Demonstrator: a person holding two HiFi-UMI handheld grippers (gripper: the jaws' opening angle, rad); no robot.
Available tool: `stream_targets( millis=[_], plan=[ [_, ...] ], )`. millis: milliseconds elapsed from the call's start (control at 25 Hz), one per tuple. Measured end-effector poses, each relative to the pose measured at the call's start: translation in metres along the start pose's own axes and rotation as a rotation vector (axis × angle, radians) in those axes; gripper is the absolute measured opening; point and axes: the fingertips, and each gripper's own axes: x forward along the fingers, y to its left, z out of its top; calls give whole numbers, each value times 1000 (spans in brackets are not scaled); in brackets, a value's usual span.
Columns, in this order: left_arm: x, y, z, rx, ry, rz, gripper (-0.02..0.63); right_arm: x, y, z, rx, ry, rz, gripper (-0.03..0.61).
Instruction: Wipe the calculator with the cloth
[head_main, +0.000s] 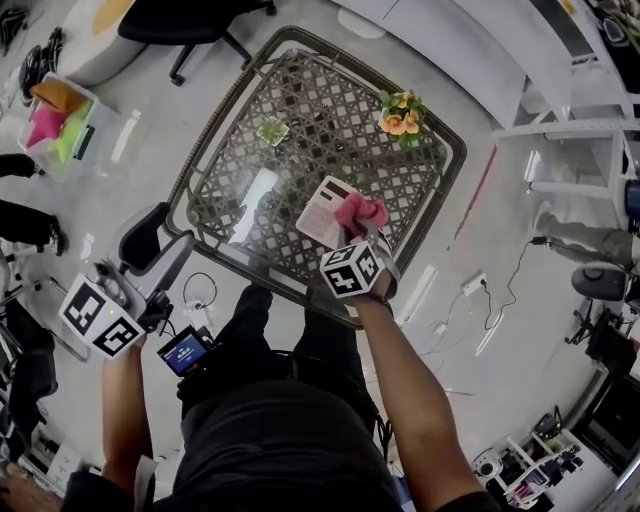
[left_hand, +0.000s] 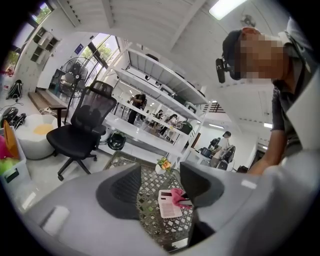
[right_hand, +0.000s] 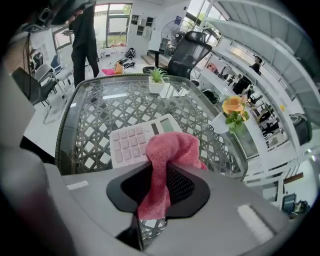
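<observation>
Fingers (right_hand: 186, 186) clenched on cloth (right_hand: 172, 146), right gripper (right_hand: 159, 181) steeply down over calculator (right_hand: 130, 142); left gripper (left_hand: 160, 184) released.

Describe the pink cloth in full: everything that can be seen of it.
The cloth is pink and fuzzy, with the look of terry or microfibre, and it is crumpled rather than folded. A narrow tail of it hangs down between the right tongs, which are shut on it. The rest is bunched into a rounded heap in front of them. That heap rests on the near part of the pale calculator, which lies flat on the lattice table. Nothing else touches the cloth.
</observation>
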Motion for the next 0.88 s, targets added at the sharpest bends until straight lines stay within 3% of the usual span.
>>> stream_targets(
  millis=[120,200,280,480,560,680,880],
  plan=[
    [6,-3,-2,4,6,-10,261,-1,-9,-12,57,1,-18,72],
    [9,-5,-3,7,9,-14,261,-4,-13,-16,147,-18,-21,72],
    [11,-8,-2,13,11,-16,261,-9,-17,-16,299,-57,-8,72],
    [10,-13,-10,18,7,-23,261,-14,-10,-19,811,-153,90,72],
    [9,-12,-14,18,10,-25,261,-10,-3,-18,941,-169,118,72],
    [12,-11,-14,11,16,-25,261,-5,-1,-12,1042,-177,141,72],
    [5,-9,-12,5,22,-13,261,-2,8,6,1080,-184,179,72]
  ],
)
